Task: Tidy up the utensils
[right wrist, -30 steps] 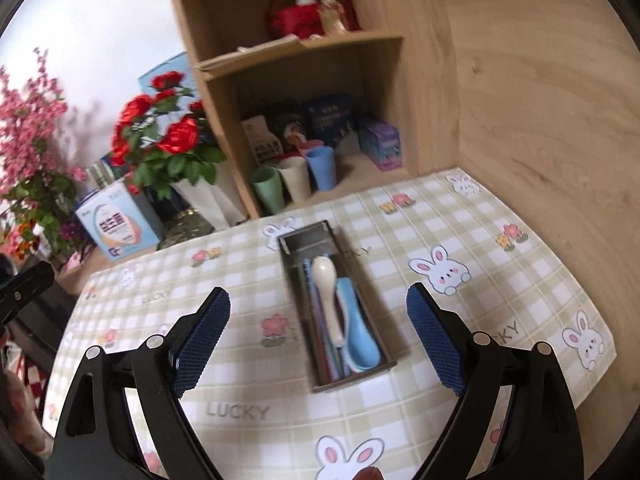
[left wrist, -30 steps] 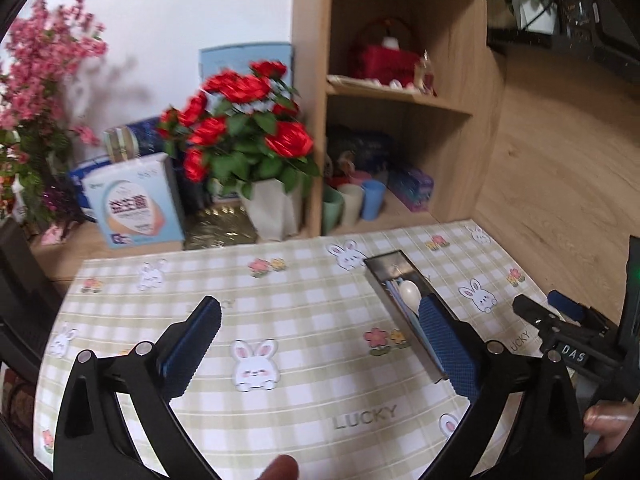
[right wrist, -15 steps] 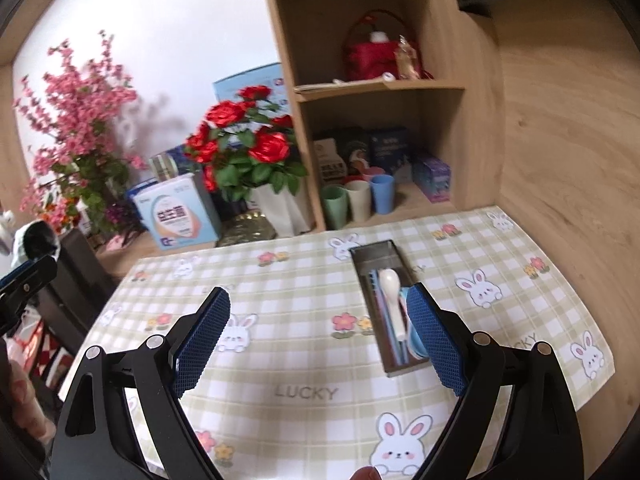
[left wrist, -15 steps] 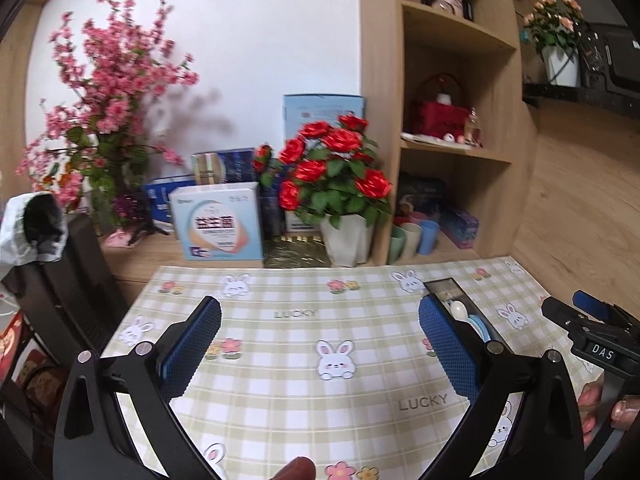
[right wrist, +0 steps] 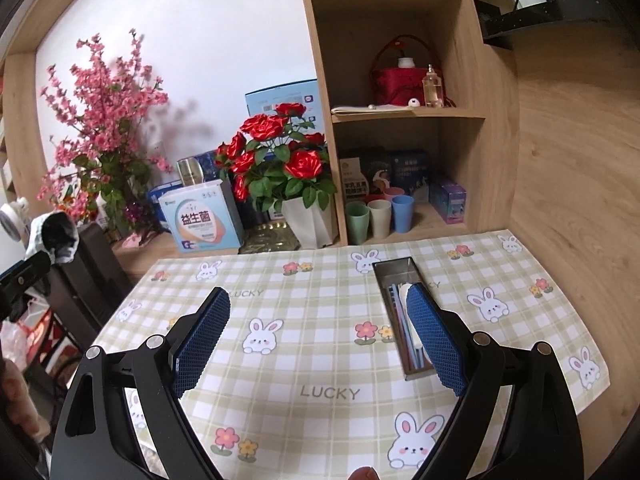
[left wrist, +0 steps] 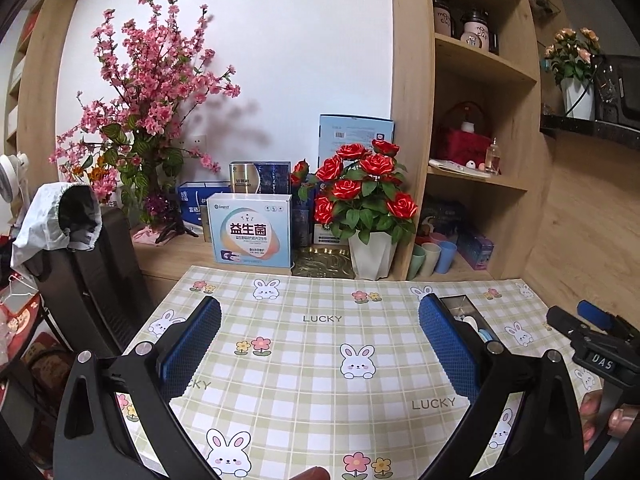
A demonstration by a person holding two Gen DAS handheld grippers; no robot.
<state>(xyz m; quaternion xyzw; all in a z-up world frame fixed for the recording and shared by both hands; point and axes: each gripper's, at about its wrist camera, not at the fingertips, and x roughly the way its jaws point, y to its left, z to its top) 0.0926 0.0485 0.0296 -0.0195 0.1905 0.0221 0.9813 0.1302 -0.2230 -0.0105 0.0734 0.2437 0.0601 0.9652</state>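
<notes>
A narrow metal tray (right wrist: 394,270) lies on the right part of the checked bunny tablecloth (right wrist: 320,360), holding a white spoon (right wrist: 405,290) and thin pastel utensils (right wrist: 400,320) side by side. The left gripper (left wrist: 320,344) and the right gripper (right wrist: 318,336) are both spread wide, holding nothing, above the cloth. Bare cloth stretches left of the tray; 3 cups (right wrist: 378,216) stand at the far edge.
</notes>
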